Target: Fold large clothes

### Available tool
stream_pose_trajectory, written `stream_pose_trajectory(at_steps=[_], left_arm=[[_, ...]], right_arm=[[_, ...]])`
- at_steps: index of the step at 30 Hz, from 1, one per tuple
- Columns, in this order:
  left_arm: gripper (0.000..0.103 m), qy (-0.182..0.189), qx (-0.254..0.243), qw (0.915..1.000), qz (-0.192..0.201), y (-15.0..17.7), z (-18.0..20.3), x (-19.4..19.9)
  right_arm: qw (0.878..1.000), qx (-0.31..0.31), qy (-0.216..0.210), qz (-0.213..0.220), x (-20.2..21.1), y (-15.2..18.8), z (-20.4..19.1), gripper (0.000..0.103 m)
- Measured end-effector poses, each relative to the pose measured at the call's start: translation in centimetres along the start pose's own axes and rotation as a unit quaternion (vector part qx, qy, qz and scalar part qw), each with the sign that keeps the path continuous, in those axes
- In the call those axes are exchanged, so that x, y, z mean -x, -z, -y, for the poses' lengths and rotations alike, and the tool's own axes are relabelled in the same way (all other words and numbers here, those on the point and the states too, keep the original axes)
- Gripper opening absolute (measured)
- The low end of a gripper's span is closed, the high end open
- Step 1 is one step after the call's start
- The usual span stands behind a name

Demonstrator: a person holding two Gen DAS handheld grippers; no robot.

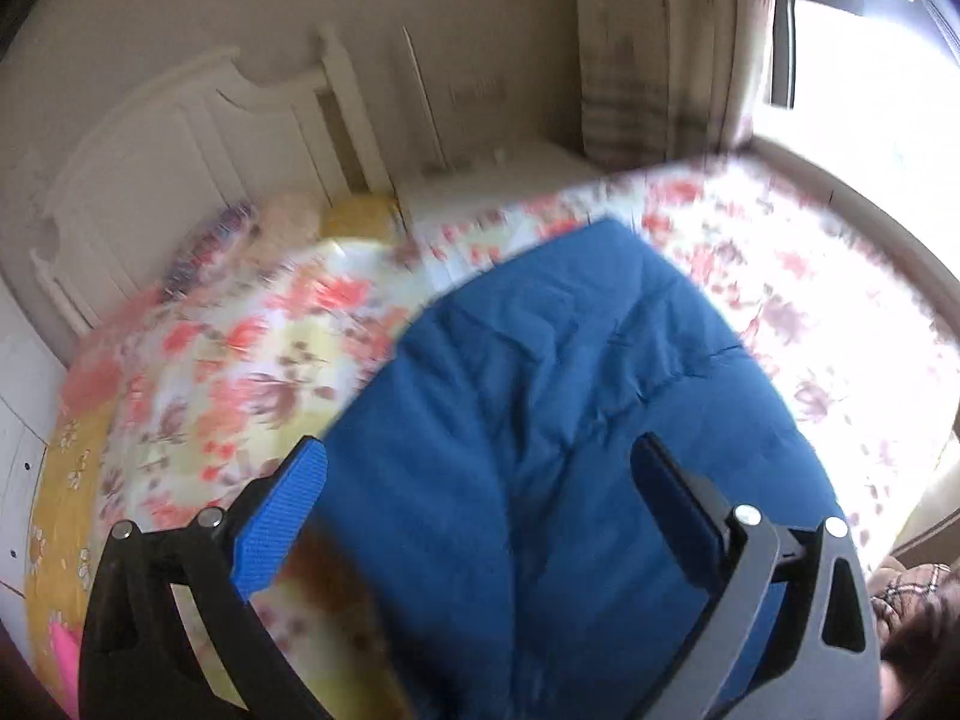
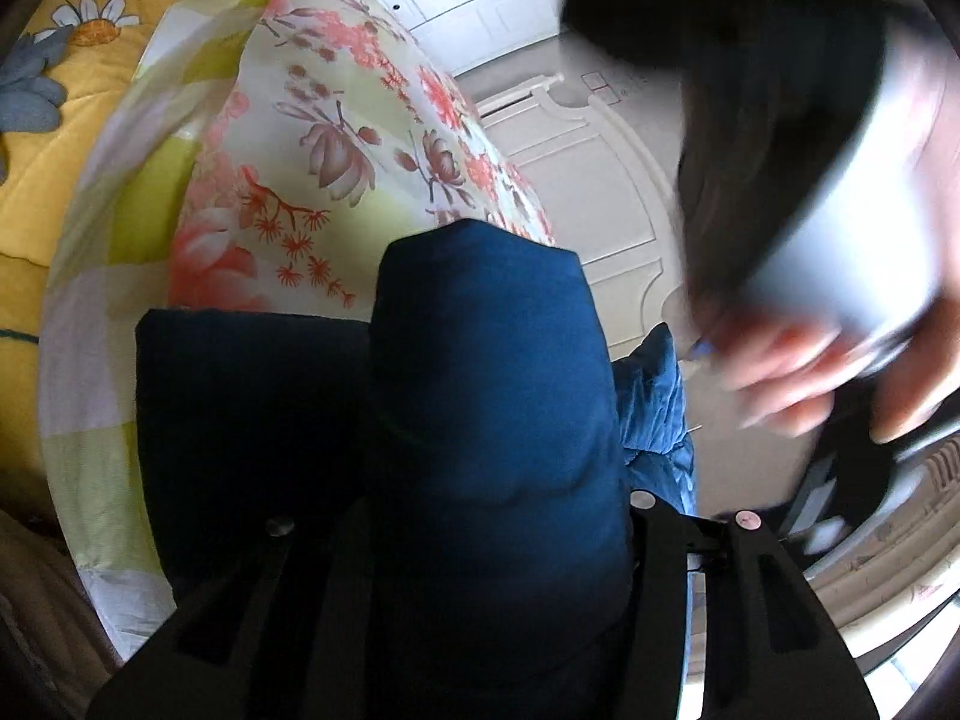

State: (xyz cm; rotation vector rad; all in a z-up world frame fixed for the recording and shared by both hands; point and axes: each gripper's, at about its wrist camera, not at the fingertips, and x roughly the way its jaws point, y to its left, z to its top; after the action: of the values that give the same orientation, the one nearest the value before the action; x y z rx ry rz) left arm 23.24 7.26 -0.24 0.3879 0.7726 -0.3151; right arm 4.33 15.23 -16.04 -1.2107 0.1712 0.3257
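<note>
The blue garment (image 1: 558, 420) lies on the bed's floral cover (image 1: 240, 348), spread beneath the left gripper (image 1: 480, 480), whose jaws stand wide apart with nothing between them, probably freed to reach for the next edge. In the right wrist view a thick fold of that garment fills the right gripper (image 2: 492, 420); its jaws look parted around the cloth, though dim light hides whether the pads press it. A blurred hand (image 2: 804, 372) passes close by.
</note>
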Motion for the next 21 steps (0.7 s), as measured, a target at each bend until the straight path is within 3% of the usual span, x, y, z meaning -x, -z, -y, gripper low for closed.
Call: stream_pose_trajectory(at_steps=[1, 2, 4, 5, 6, 7, 9, 11, 12, 18, 21], left_arm=[[0.101, -0.037, -0.024, 0.9989, -0.015, -0.1, 0.5, -2.2], [0.101, -0.046, -0.033, 0.9981, -0.026, 0.2, 0.5, -3.9], [0.101, -0.009, 0.002, 0.9995, -0.030, 1.3, -1.0, -5.4], [0.101, -0.017, 0.024, 0.9994, -0.019, 2.3, -2.0, -6.0], [0.101, -0.027, 0.030, 0.9991, -0.011, 3.0, -2.4, -6.2], [0.101, -0.033, 0.034, 0.9988, -0.005, 3.8, -2.8, -6.3], [0.101, -0.043, 0.057, 0.9974, 0.010, 5.4, -3.9, -6.4], [0.101, -0.025, 0.080, 0.9962, 0.023, 6.3, -4.8, -6.4], [0.101, -0.019, 0.089, 0.9955, 0.027, 6.6, -5.2, -6.4], [0.101, -0.034, 0.096, 0.9935, 0.050, 7.1, -5.1, -6.0], [0.101, -0.039, 0.102, 0.9925, 0.057, 7.2, -5.2, -5.9]], right_arm=[[1.000, -0.003, -0.002, 0.006, 0.4, 0.2, 0.1, 0.049], [1.000, -0.006, -0.008, 0.013, 0.8, 0.5, 0.4, 0.050], [0.997, -0.030, -0.056, 0.035, 2.4, 1.3, 1.8, 0.053], [0.993, -0.054, -0.093, 0.053, 3.4, 2.0, 2.8, 0.059], [0.983, -0.085, -0.146, 0.078, 4.8, 2.8, 4.2, 0.072], [0.973, -0.106, -0.183, 0.094, 5.6, 3.5, 5.1, 0.078], [0.933, -0.179, -0.277, 0.146, 8.2, 5.9, 8.5, 0.078], [0.902, -0.235, -0.320, 0.170, 9.3, 8.1, 11.1, 0.076], [0.891, -0.271, -0.322, 0.169, 9.4, 9.5, 12.7, 0.074], [0.862, -0.421, -0.265, 0.098, 6.3, 14.1, 17.5, 0.064], [0.862, -0.422, -0.274, 0.057, 3.1, 13.6, 17.1, 0.065]])
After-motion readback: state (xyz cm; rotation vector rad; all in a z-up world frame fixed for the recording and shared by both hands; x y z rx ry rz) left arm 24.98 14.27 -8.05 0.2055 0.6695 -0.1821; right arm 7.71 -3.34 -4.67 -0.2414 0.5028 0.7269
